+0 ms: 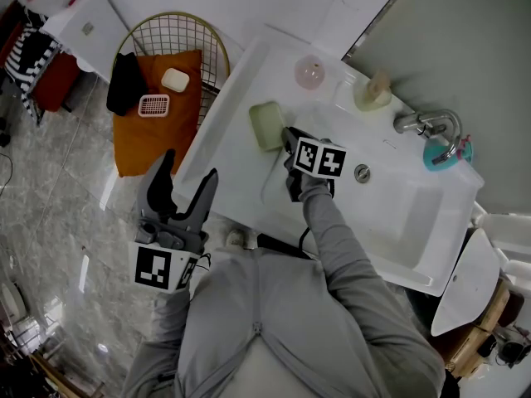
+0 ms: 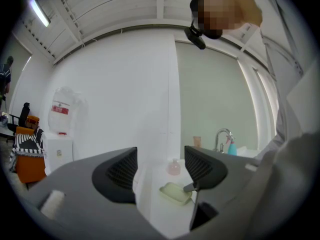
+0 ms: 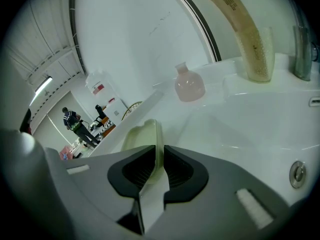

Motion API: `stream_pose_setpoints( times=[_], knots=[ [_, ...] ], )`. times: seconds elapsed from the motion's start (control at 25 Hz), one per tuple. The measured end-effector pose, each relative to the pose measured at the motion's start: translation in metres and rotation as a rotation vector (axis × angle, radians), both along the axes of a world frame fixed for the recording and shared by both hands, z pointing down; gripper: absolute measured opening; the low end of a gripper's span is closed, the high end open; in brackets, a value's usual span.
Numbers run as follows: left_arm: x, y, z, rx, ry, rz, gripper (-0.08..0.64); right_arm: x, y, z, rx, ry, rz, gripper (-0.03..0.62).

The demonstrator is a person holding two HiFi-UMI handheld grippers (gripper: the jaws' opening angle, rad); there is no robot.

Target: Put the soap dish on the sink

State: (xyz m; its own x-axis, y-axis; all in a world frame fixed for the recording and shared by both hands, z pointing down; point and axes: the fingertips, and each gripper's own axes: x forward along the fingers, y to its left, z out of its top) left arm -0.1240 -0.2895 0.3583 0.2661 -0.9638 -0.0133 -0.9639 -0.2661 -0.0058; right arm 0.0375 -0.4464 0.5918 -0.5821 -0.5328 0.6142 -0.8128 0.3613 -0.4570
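**tilo:** Jaws on the right gripper (image 3: 159,156) are pinched onto one thin wall of the soap dish (image 3: 142,136). The left gripper (image 2: 160,166) hangs spread wide with nothing in it, off to the side near the wire basket (image 1: 174,31).

**ren:** So where's the dish actually sitting?

**tilo:** On the flat left ledge of the sink (image 1: 398,214), just beside the basin. Looks basically placed, so I'd guess only the let-go is left.

**ren:** What could mess it up?

**tilo:** That ledge is glossy white and narrow. If the jaws drag the wall as they part, the dish could skate into the basin, or off the outer edge onto the floor (image 1: 50,197). A tilted release would do the same.

**ren:** Anything else nearby?

**tilo:** Pink bottle (image 1: 310,72) further along the ledge, well apart. The room is plain white walls with a marbled tile floor, and there's an orange cloth (image 1: 158,131) in the basket.
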Motion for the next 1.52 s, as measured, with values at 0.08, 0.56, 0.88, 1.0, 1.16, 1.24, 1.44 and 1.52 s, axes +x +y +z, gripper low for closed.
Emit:
stream_pose_setpoints(
  times=[0.08, 0.56, 0.88, 1.0, 1.16, 1.24, 1.44, 1.52],
  knots=[
    [0.001, 0.000, 0.000, 0.001, -0.001, 0.002, 0.322, 0.000, 0.000, 0.000, 0.010, 0.005, -0.005, 0.053],
    [0.006, 0.003, -0.003, 0.008, -0.003, 0.018, 0.322, 0.008, -0.001, -0.024, 0.124, -0.013, 0.011, 0.057],
    [0.013, 0.002, -0.003, 0.006, -0.014, 0.052, 0.322, 0.017, 0.008, -0.072, 0.323, 0.013, -0.016, 0.088],
    [0.016, 0.001, -0.002, 0.003, -0.008, 0.063, 0.322, 0.019, 0.019, -0.091, 0.386, 0.012, -0.039, 0.112],
    [0.019, -0.002, -0.002, 0.011, -0.005, 0.084, 0.322, 0.023, 0.035, -0.120, 0.480, 0.018, -0.050, 0.115],
    [0.021, -0.003, -0.002, 0.010, 0.004, 0.092, 0.322, 0.026, 0.043, -0.133, 0.517, 0.019, -0.051, 0.115],
    [0.025, -0.007, -0.004, 0.014, 0.005, 0.119, 0.322, 0.037, 0.065, -0.165, 0.592, 0.009, -0.034, 0.115],
    [0.027, -0.009, -0.004, 0.015, 0.003, 0.129, 0.322, 0.042, 0.074, -0.177, 0.619, 0.003, -0.021, 0.115]
  ],
)
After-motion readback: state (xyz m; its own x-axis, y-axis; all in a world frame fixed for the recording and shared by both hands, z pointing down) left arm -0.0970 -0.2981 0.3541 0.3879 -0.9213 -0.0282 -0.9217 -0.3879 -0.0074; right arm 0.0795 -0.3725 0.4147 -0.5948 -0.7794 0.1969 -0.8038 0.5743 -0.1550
